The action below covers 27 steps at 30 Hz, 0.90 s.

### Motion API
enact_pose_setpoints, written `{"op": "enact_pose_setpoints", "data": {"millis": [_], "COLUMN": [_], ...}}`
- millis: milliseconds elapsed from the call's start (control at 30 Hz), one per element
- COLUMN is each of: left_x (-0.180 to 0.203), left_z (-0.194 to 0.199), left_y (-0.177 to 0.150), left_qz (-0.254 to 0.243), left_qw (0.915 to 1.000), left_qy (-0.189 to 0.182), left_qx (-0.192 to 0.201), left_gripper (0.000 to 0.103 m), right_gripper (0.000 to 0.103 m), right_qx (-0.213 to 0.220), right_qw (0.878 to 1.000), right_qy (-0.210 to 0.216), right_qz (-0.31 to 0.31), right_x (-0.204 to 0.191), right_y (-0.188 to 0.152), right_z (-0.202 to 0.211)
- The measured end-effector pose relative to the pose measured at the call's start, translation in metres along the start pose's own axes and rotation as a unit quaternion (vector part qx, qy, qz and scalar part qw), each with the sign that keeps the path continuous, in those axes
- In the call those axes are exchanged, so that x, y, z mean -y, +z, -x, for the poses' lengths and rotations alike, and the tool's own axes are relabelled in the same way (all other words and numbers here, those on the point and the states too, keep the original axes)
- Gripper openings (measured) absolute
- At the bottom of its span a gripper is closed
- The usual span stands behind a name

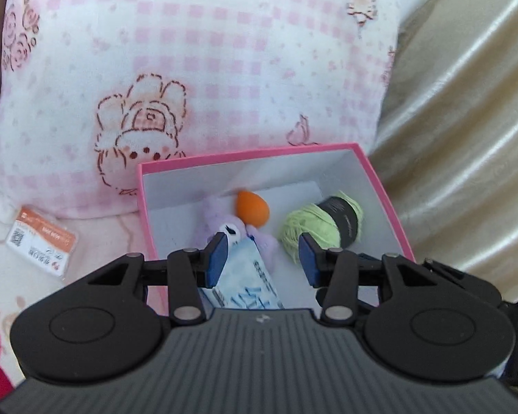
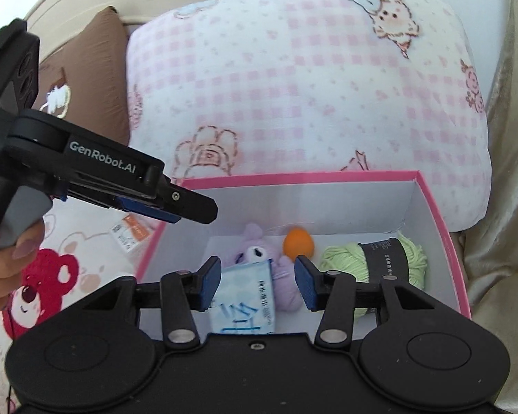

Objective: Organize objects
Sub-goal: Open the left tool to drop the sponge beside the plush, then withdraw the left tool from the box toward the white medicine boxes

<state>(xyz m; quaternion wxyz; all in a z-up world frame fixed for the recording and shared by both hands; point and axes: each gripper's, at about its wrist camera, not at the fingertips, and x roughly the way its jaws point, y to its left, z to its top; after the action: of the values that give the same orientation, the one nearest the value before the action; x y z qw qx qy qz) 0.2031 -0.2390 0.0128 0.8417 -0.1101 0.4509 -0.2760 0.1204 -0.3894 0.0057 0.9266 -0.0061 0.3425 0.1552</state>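
"GenRobot.AI" in white on the left gripper (image 2: pixel 193 212) side, seen up-left of the right tongs. Blue packet (image 2: pixel 245 296) print and orange card (image 2: pixel 133 231) text unreadable (too blurred).

The left hand-held gripper (image 1: pixel 264 255) points forward and downward, its two blue-padded fingers (image 1: pixel 217 253) standing apart with a clear gap between them — nothing is pinched by the pads. From the right wrist view the same tool (image 2: pixel 176 208) comes in from the left edge, slanting down to the right, its blue pad showing along the underside of the black finger. A person's hand (image 2: pixel 3 255) wraps the grey handle, fingers curled round it. The right hand-held gripper (image 2: pixel 257 283) also tilts downward — its blue pads (image 2: pixel 307 284) are parted and press on nothing.
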Motion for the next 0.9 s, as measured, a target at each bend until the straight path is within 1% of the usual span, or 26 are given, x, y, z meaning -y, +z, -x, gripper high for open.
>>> {"op": "enact_pose_setpoints", "data": {"millis": [67,200,267,367,500,567,633,733,900], "left_x": [0.003,0.003,0.005,0.008,0.006,0.005,0.004,0.003,0.002], "left_z": [0.012,0.034,0.045,0.061,0.081,0.090,0.098,0.109,0.131], "left_y": [-0.003,-0.009,-0.013,-0.017,-0.025,-0.029,-0.033,-0.033,-0.034], "left_qz": [-0.010,-0.012,-0.018,-0.036,-0.043,-0.046,-0.050,-0.049,-0.047], "left_qw": [0.9999,0.9998,0.9996,0.9989,0.9985,0.9982,0.9977,0.9975,0.9978], "left_qy": [0.006,-0.002,0.010,0.029,0.027,0.030,0.038,0.038,0.033], "left_qx": [-0.002,-0.014,-0.017,-0.010,-0.018,-0.022,-0.027,-0.033,-0.031], "left_gripper": [0.045,0.045,0.046,0.046,0.046,0.051,0.055,0.055,0.060], "right_gripper": [0.052,0.053,0.062,0.064,0.069,0.072,0.073,0.075,0.081], "right_qx": [-0.003,-0.010,-0.009,-0.006,0.000,0.004,0.007,0.004,-0.002], "right_qw": [1.000,1.000,1.000,1.000,1.000,1.000,1.000,1.000,1.000], "right_qy": [-0.002,-0.001,0.003,0.001,0.004,0.003,0.001,0.007,0.017], "right_qz": [0.002,-0.002,0.004,0.013,0.016,0.023,0.025,0.020,0.023], "right_x": [-0.007,-0.017,-0.023,-0.031,-0.043,-0.050,-0.056,-0.064,-0.082], "right_y": [0.002,0.002,0.002,0.001,0.002,0.002,0.003,0.005,0.006], "right_z": [0.008,0.023,0.029,0.036,0.047,0.054,0.060,0.068,0.080]}}
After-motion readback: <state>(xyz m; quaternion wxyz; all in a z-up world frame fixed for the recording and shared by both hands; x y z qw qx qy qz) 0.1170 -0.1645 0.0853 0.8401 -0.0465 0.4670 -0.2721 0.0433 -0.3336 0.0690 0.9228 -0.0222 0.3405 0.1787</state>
